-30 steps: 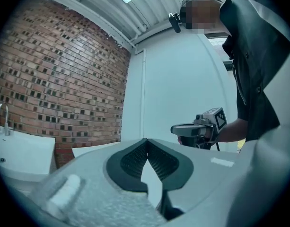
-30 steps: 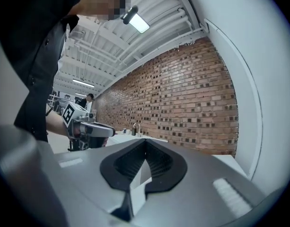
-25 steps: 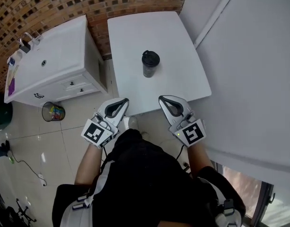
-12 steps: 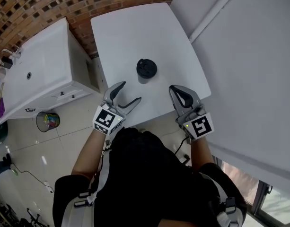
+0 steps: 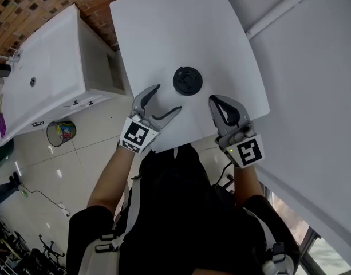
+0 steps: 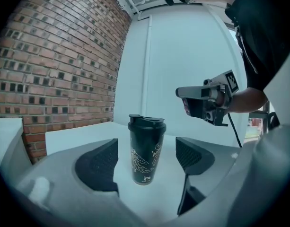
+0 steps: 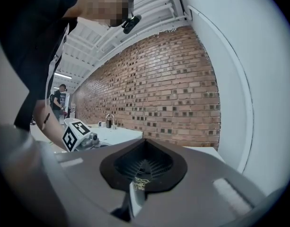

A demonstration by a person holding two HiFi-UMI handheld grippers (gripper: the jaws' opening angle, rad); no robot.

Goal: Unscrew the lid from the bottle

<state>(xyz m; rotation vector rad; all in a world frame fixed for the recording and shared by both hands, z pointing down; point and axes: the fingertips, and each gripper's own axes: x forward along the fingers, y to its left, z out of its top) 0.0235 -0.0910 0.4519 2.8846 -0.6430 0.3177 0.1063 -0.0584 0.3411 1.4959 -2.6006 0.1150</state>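
Note:
A black bottle (image 5: 188,81) with pale leaf drawings (image 6: 146,152) stands upright on the white table (image 5: 164,33), its black lid (image 6: 146,122) on top. My left gripper (image 5: 168,98) sits just short of the bottle on its near left. Its jaws have just been opening and now stand wide; the bottle shows framed between the pads (image 6: 98,164), untouched. My right gripper (image 5: 213,99) hovers at the bottle's near right, shut with nothing in it. In the right gripper view (image 7: 144,170) only a sliver of the bottle shows behind its closed jaws.
A white cabinet with a sink (image 5: 43,90) stands left of the table, a small bin (image 5: 62,132) on the floor beside it. A brick wall (image 6: 50,65) runs behind, a white wall (image 5: 312,67) at the right. A person (image 7: 57,100) stands far off.
Both grippers have come forward over the table's near edge towards the bottle. The left jaws went from shut to wide open. The right jaws stayed shut.

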